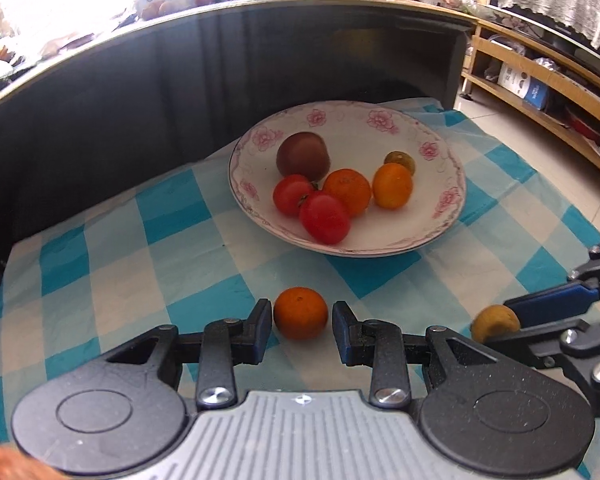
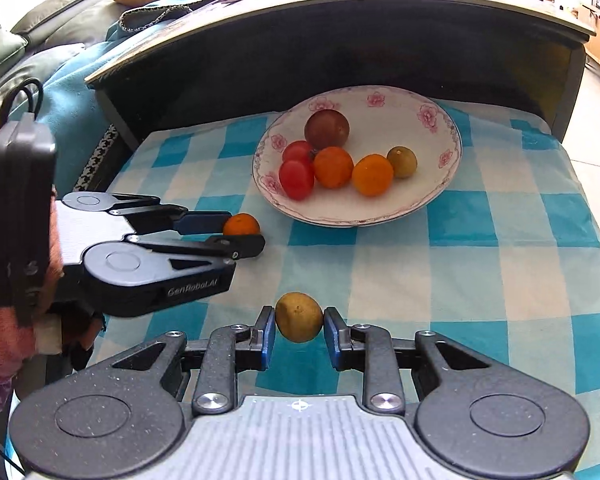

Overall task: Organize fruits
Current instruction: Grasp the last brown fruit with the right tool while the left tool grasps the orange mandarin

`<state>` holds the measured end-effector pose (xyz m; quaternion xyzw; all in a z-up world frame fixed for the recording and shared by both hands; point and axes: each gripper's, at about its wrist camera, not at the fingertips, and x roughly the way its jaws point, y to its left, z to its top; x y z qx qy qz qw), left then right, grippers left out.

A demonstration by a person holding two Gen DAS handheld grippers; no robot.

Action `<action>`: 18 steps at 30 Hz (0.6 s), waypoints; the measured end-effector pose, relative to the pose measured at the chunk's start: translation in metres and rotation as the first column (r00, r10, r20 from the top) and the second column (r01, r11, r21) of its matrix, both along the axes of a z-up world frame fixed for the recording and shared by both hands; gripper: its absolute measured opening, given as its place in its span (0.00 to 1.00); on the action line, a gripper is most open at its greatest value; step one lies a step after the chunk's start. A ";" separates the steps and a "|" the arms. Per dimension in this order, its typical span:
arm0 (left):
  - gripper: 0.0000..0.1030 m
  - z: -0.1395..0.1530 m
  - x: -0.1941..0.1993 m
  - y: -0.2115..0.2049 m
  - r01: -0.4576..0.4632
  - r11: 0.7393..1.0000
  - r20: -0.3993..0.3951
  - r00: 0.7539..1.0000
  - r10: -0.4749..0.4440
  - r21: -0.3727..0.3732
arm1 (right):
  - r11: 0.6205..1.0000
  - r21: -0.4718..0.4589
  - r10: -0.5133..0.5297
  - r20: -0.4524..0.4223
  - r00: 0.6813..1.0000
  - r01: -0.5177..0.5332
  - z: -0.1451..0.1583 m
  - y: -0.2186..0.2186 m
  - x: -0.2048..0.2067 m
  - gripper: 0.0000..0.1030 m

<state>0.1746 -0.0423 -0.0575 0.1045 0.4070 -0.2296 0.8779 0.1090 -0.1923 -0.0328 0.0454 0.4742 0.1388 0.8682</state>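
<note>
A white plate with pink flowers (image 1: 432, 150) (image 2: 428, 114) sits at the far side of the checked cloth. It holds a dark plum-coloured fruit (image 1: 303, 156), two red tomatoes (image 1: 324, 218), two orange citrus (image 1: 347, 192) and a small greenish fruit (image 1: 399, 162). A loose tangerine (image 1: 300, 318) (image 2: 241, 225) lies on the cloth between the fingers of my left gripper (image 1: 300, 322) (image 2: 244, 230), which is open with a narrow gap at its right pad. My right gripper (image 2: 299, 322) (image 1: 500, 320) is shut on a yellow-brown fruit (image 2: 299, 317) (image 1: 496, 322).
The blue and white checked cloth (image 1: 140, 260) covers a low surface in front of a dark curved tabletop edge (image 1: 220, 60) that carries more fruit. Wooden shelves (image 1: 540, 80) stand at the right. A sofa (image 2: 60, 20) and a person's pink sleeve (image 2: 4, 320) are at the left.
</note>
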 end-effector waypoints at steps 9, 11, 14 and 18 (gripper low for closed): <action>0.37 0.007 -0.022 -0.001 0.002 1.000 -0.032 0.999 -0.002 0.016 | 0.999 -0.046 0.009 -0.014 1.000 -0.009 -0.004 -0.004 -0.005 0.21; 0.37 0.012 -0.037 0.002 0.012 1.000 -0.047 0.999 -0.011 0.023 | 0.997 -0.073 0.026 -0.009 1.000 -0.026 -0.004 -0.001 -0.010 0.21; 0.37 0.018 -0.063 0.007 0.020 0.999 -0.074 0.997 -0.017 0.038 | 0.996 -0.081 0.031 -0.029 0.999 -0.033 -0.006 0.003 -0.020 0.21; 0.37 0.023 -0.095 0.020 -0.009 0.999 -0.114 0.993 0.012 0.032 | 0.996 -0.082 0.036 -0.055 0.998 -0.040 -0.003 0.007 -0.042 0.21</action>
